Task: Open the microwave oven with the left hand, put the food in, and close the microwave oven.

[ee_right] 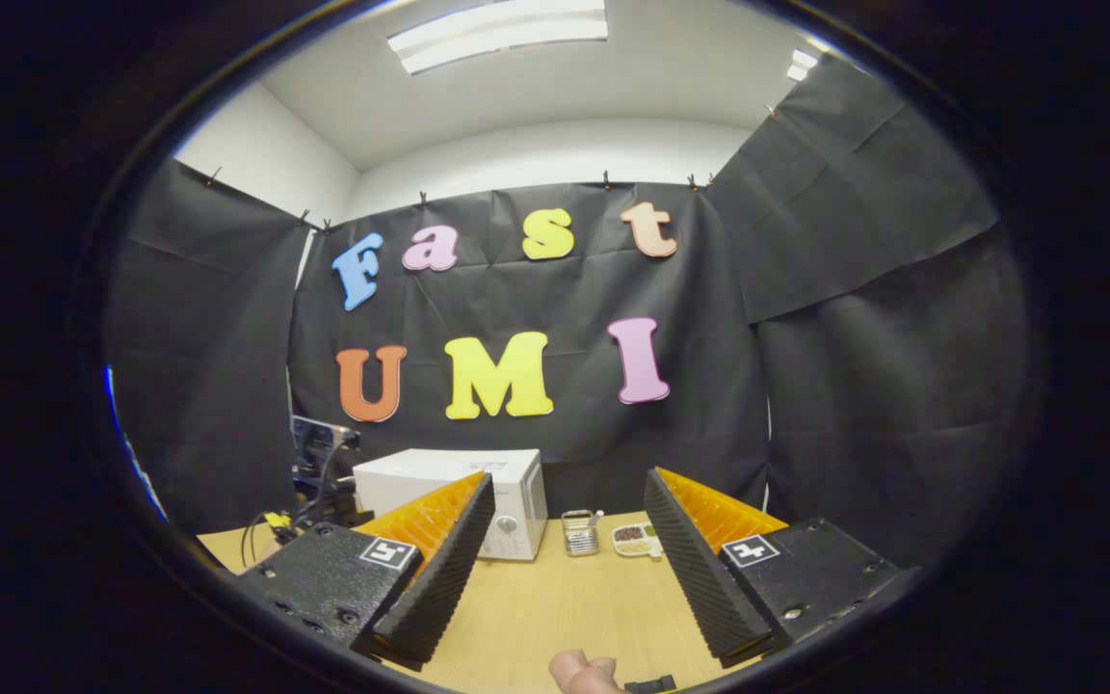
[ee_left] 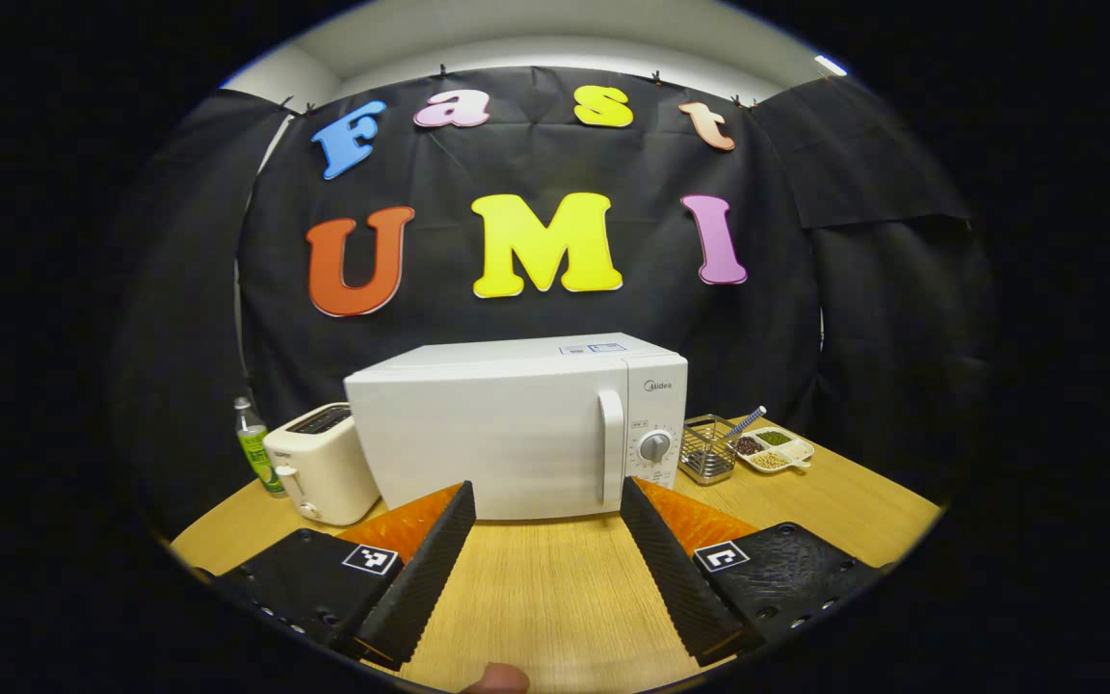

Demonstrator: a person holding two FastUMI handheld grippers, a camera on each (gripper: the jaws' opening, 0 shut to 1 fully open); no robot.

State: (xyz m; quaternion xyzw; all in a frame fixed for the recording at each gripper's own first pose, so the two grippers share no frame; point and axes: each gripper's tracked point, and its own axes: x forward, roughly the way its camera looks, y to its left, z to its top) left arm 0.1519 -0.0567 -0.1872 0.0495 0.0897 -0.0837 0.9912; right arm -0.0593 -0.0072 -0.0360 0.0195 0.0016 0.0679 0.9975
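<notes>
In the left gripper view, my left gripper (ee_left: 547,569) hangs over the wooden table (ee_left: 555,607), its two ridged, wedge-shaped fingers spread wide with nothing between them. Straight ahead of it stands the microwave (ee_left: 516,434), a smooth white box with rounded edges; its door is closed, a tall vertical handle (ee_left: 611,448) runs down the door's right edge, and a round grey knob (ee_left: 654,446) sits on the panel right of that. Left of the microwave is a cream toaster (ee_left: 322,472) with a dark slot on top, and behind that a small green-labelled bottle (ee_left: 253,445). Right of the microwave stand a shiny wire basket (ee_left: 707,449) and a white divided dish (ee_left: 775,450) with dark, green and tan grains in its compartments. In the right gripper view, my right gripper (ee_right: 565,564) is wide apart too and holds nothing; the microwave (ee_right: 463,496) sits farther off, behind my left finger, with the basket (ee_right: 578,532) and the dish (ee_right: 639,540) to its right. Left of the microwave there, I see dark equipment with cables (ee_right: 309,482), which hides the toaster and the bottle.
</notes>
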